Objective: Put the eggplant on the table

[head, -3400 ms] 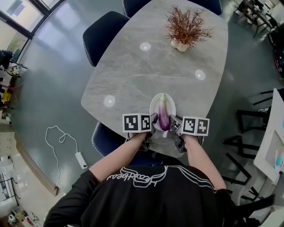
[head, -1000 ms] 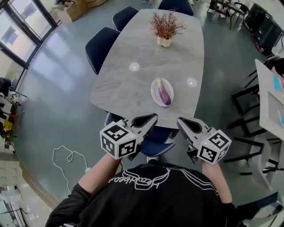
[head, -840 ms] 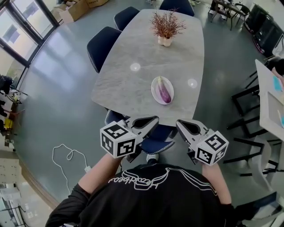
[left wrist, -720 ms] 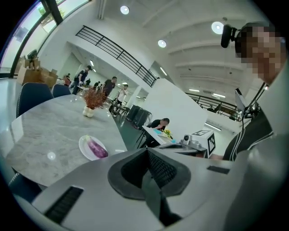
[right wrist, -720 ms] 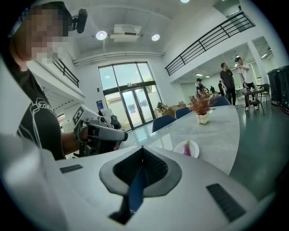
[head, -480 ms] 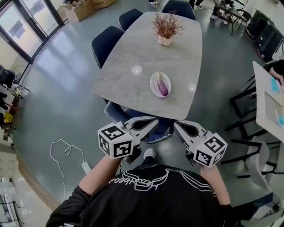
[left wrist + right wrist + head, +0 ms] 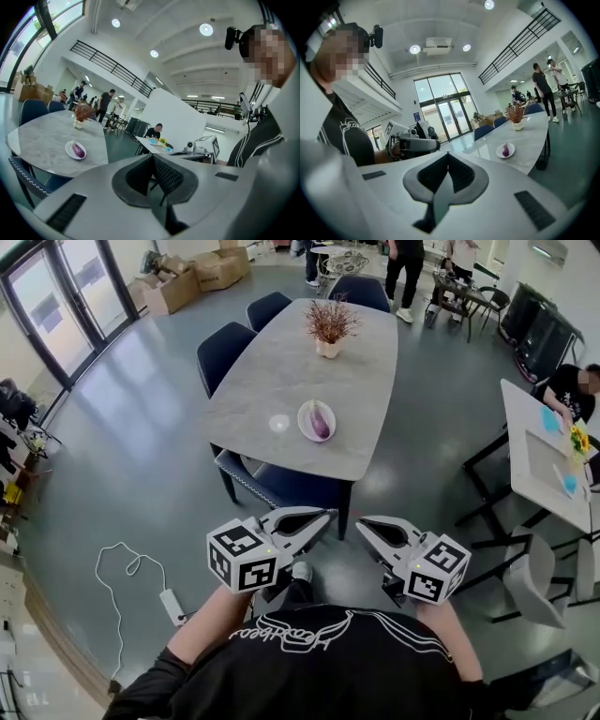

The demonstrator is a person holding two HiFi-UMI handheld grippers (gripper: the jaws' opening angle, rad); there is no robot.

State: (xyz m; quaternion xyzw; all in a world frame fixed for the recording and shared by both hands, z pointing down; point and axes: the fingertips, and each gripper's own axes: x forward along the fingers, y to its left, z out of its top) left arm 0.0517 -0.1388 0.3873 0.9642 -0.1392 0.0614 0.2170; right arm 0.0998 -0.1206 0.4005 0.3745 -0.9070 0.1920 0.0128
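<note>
The purple eggplant (image 7: pixel 320 421) lies on a white plate (image 7: pixel 303 419) near the front end of the grey marble table (image 7: pixel 281 371). It also shows small in the left gripper view as eggplant (image 7: pixel 78 150) and in the right gripper view as eggplant (image 7: pixel 505 151). My left gripper (image 7: pixel 327 515) and right gripper (image 7: pixel 359 522) are held close to my body, well short of the table, over the floor. Both are shut with nothing between the jaws, as seen at the left gripper (image 7: pixel 152 156) and the right gripper (image 7: pixel 448 153).
A vase of dried twigs (image 7: pixel 328 329) stands at the table's far end. Dark blue chairs (image 7: pixel 225 348) line its left side and one chair (image 7: pixel 277 488) is tucked at the near end. A cable and power strip (image 7: pixel 171 604) lie on the floor. A white desk (image 7: pixel 544 460) stands at right.
I have backed away from the table: table, plate and eggplant have become smaller and farther off. Both grippers, once at the plate, stay shut and empty near my body.
</note>
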